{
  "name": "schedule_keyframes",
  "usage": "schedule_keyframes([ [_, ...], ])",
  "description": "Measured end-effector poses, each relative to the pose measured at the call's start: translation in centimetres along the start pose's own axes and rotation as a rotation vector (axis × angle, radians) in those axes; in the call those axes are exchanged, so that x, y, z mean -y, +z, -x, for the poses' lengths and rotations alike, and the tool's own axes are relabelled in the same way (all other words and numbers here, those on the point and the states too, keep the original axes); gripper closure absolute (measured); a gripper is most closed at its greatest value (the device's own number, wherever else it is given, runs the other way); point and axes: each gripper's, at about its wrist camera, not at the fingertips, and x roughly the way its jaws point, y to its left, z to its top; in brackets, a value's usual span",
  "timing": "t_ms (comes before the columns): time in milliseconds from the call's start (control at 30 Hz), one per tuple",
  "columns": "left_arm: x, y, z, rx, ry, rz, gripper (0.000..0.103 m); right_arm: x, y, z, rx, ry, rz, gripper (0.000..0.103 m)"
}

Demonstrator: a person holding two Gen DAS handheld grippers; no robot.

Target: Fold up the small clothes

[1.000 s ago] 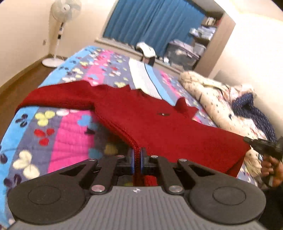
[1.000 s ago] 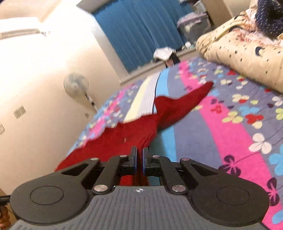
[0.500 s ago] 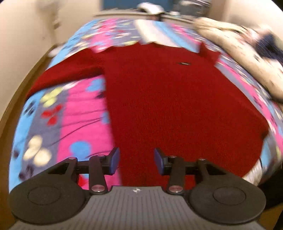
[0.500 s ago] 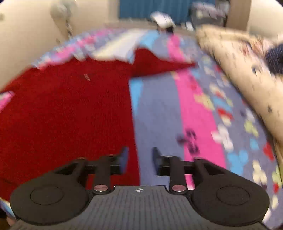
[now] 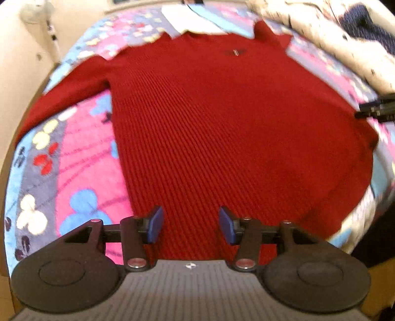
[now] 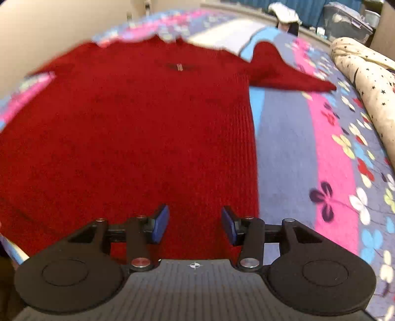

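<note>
A red ribbed knit sweater [image 5: 222,128] lies spread flat on the flowered bedspread [image 5: 81,172], neck end far, hem near. It also shows in the right wrist view [image 6: 128,133], with one sleeve [image 6: 284,74] stretched out to the right. My left gripper [image 5: 190,224] is open and empty above the hem's left part. My right gripper [image 6: 195,224] is open and empty above the hem's right part, close to the sweater's right edge. The right gripper's tip shows in the left wrist view [image 5: 375,108] at the right edge.
A cream star-print duvet [image 6: 365,81] lies bunched along the bed's right side, with a dark blue garment [image 5: 367,27] on it. A white fan [image 5: 32,12] stands by the left wall. A grey storage box [image 6: 348,22] sits beyond the bed's far end.
Both grippers were shut on the sweater's hem a second ago. They have opened, let it go, and tipped downward over the sweater, which now lies flat.
</note>
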Motion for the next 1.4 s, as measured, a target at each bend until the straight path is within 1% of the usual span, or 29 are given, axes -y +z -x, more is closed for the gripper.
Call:
schedule_keyframes([
  [100,-0.7,1.3,0.9,0.071,0.036,0.051,0.041,-0.8,1.0,0.5,0.063,-0.011,0.004,0.054],
  [233,-1.3,2.5,1.9,0.157,0.079,0.125,0.039,-1.0,2.2,1.4,0.153,-0.003,-0.035,0.053],
  [333,-1.7,3.0,2.9,0.213,0.101,0.175,0.039,-1.7,2.6,2.8,0.214,-0.011,-0.076,0.053],
  [433,-1.9,3.5,3.6,0.264,0.131,0.195,0.037,-2.0,3.2,3.6,0.264,-0.012,-0.123,0.053],
  [500,-1.9,3.9,4.0,0.297,0.156,0.196,0.030,-2.2,3.8,3.7,0.297,-0.022,-0.147,0.053],
  [600,-1.6,4.1,4.7,0.338,0.175,0.194,0.027,-2.6,4.4,4.0,0.333,-0.029,-0.188,0.053],
  [733,-1.3,4.5,5.0,0.354,0.161,0.202,0.027,-2.9,5.1,4.0,0.358,-0.014,-0.227,0.053],
  [833,-1.1,4.9,5.0,0.374,0.177,0.193,0.027,-3.4,5.6,4.0,0.384,0.007,-0.239,0.055],
  [900,-1.1,5.3,4.8,0.376,0.186,0.190,0.027,-3.7,6.1,3.8,0.395,0.026,-0.241,0.063],
  [1033,-1.5,6.1,4.6,0.399,0.213,0.188,0.027,-4.0,7.0,3.4,0.397,0.062,-0.258,0.070],
  [1067,-1.6,6.4,4.5,0.404,0.213,0.191,0.027,-4.1,7.2,3.3,0.399,0.065,-0.263,0.071],
  [1167,-2.3,7.7,3.9,0.402,0.170,0.187,0.027,-4.3,7.7,2.8,0.406,0.063,-0.271,0.071],
  [1267,-2.9,9.2,3.0,0.410,0.193,0.200,0.027,-4.4,8.3,2.2,0.413,0.061,-0.282,0.071],
  [1333,-3.6,10.4,2.2,0.414,0.188,0.214,0.027,-4.5,8.7,1.7,0.408,0.061,-0.296,0.071],
  [1367,-4.0,11.1,1.9,0.414,0.188,0.222,0.025,-4.5,9.0,1.4,0.406,0.061,-0.298,0.071],
  [1400,-4.3,11.7,1.6,0.416,0.189,0.231,0.020,-4.6,9.2,1.1,0.406,0.059,-0.297,0.071],
])
